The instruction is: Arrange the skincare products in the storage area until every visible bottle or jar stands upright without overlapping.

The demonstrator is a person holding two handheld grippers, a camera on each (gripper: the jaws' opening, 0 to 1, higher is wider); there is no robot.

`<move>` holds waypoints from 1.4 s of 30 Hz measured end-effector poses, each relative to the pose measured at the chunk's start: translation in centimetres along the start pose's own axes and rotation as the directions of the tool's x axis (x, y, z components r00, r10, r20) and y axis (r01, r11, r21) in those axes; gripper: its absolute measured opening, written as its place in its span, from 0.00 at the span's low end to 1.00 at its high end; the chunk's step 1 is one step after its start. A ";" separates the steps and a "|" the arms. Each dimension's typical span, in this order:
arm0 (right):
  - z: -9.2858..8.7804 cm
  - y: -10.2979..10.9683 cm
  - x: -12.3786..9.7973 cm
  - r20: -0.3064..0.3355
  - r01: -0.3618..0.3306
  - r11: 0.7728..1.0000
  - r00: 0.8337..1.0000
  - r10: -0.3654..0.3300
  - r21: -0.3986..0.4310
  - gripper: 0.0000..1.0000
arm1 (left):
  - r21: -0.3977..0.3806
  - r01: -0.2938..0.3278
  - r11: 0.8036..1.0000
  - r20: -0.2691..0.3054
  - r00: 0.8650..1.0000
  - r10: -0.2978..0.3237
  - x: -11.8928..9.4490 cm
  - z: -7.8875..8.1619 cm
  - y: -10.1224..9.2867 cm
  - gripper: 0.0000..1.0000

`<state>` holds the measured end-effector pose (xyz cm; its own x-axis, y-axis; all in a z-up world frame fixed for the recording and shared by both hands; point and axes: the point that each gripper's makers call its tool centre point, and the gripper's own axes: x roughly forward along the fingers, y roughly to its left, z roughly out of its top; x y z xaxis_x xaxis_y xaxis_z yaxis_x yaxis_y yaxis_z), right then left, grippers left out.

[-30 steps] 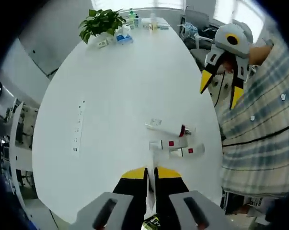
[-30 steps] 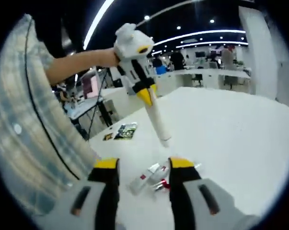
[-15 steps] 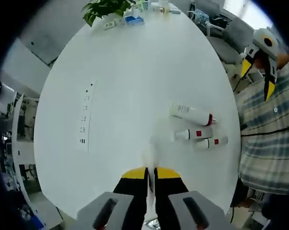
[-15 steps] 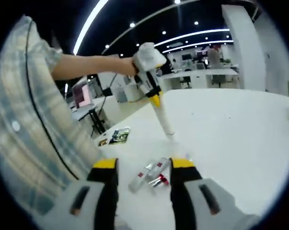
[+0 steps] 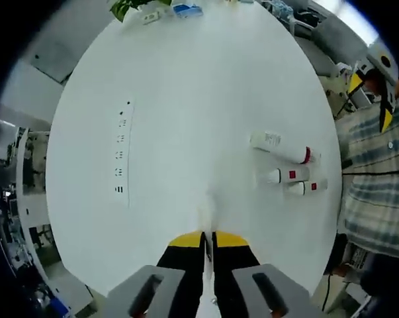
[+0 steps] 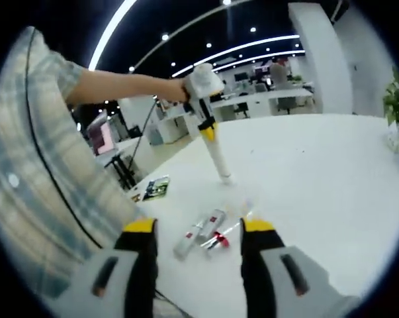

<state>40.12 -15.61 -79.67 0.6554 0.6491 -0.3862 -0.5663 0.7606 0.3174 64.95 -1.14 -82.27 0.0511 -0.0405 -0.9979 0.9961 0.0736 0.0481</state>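
Left fingers: pressed together on a white tube (image 5: 208, 211), which sticks out from the yellow tips of the left gripper (image 5: 208, 237) at the lower centre of the left gripper view; in the right gripper view the same gripper (image 6: 206, 130) holds the tube (image 6: 219, 158) nearly upright, its lower end at or just above the table (image 5: 186, 99).
Right fingers: spread with nothing between them; the right gripper (image 6: 200, 233) rises from the bottom of its view, and it shows at the far right edge of the left gripper view (image 5: 372, 83).
Lying products: three tubes on their sides at the right of the left gripper view, a bigger one with a dark red cap (image 5: 282, 148), then two smaller ones with red marks (image 5: 288, 175) (image 5: 306, 187), close together and roughly parallel; touching or not, I cannot tell.
Table end: a plant (image 5: 134, 5) and small boxes at the top of the view, well apart from the tubes.
Task state: judged early, one tube being stood, three still flat.
Risk: the tube is narrow and may tip if released while tilted or not seated.
Risk two: the lying tubes are round and may roll toward the near table edge if nudged.
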 end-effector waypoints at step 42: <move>-2.3 0.0 -1.0 -0.050 0.012 1.000 0.999 -0.011 0.010 0.48 | -0.082 0.019 0.996 -0.080 0.996 -0.026 0.7 0.2 -0.8 0.07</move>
<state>38.32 -16.27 -81.30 0.6357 0.6393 -0.4327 -0.5539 0.7682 0.3211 64.17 -1.42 -83.03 0.0193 0.0375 -0.9991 0.9876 0.1547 0.0249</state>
